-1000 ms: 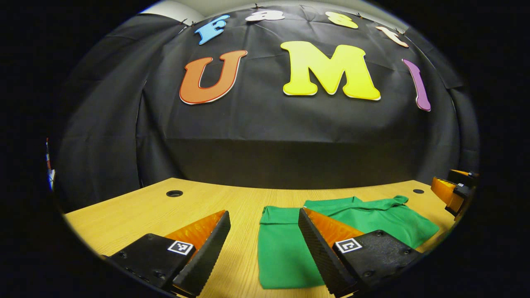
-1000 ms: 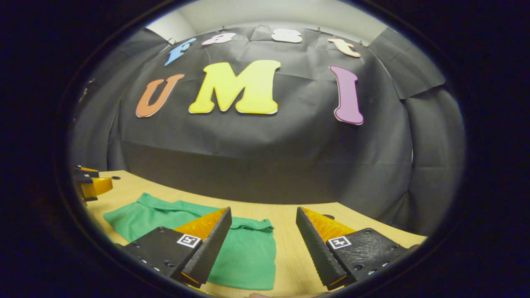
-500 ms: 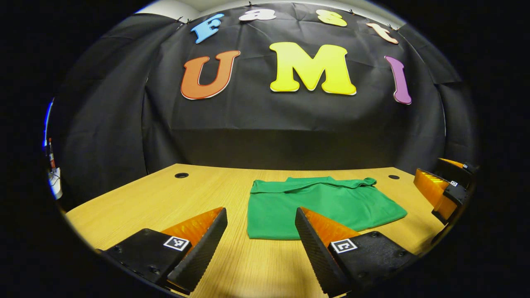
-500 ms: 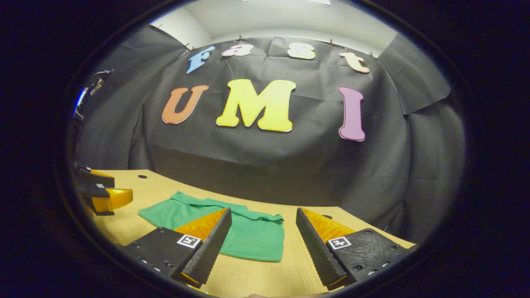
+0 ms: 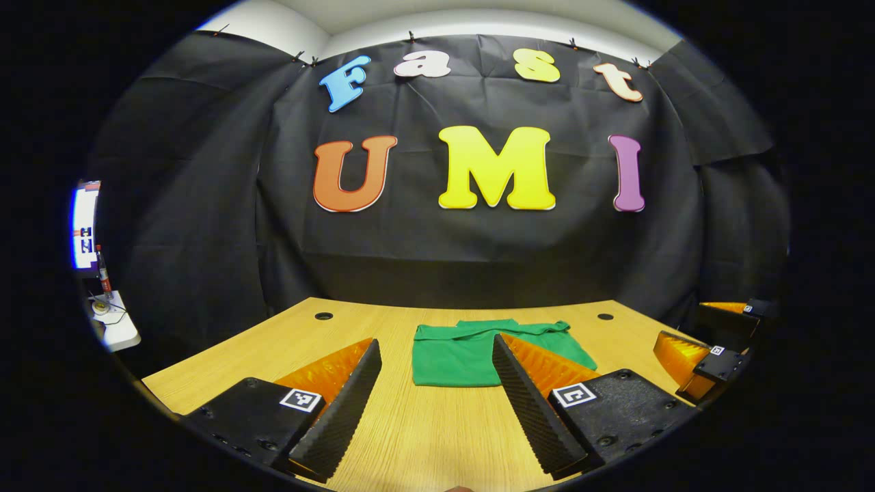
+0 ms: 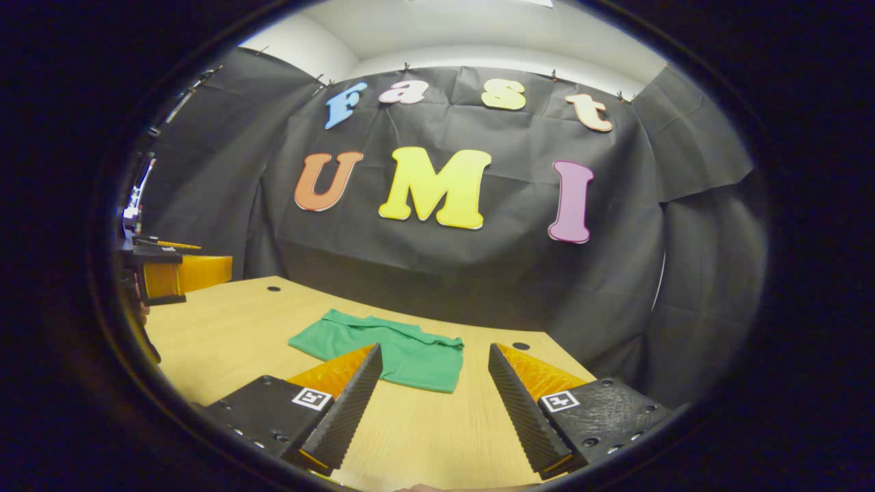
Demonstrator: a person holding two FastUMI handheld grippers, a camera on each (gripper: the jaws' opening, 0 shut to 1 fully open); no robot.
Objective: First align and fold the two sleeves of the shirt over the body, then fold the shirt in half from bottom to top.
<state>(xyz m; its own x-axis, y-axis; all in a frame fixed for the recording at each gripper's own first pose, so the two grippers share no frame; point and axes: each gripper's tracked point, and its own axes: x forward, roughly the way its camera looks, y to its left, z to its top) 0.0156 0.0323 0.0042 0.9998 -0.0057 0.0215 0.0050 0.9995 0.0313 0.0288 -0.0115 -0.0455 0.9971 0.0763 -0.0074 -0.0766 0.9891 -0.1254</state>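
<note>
The left gripper (image 5: 434, 403) hangs above the near part of the wooden table (image 5: 273, 348) with its jaws spread wide and nothing between them. The right gripper (image 6: 432, 410) is the same: fingers apart, empty, clear of the cloth. From where each one sits, the other shows off at the side, also unladen.

The green shirt (image 5: 472, 348) lies farther back on the table, a compact flat rectangle, so the folding looks done to me.

What could spoil it from here is a finger catching the near edge and dragging the top layer open.

As for writing, each finger carries a small square marker; I can't read anything on them.
</note>
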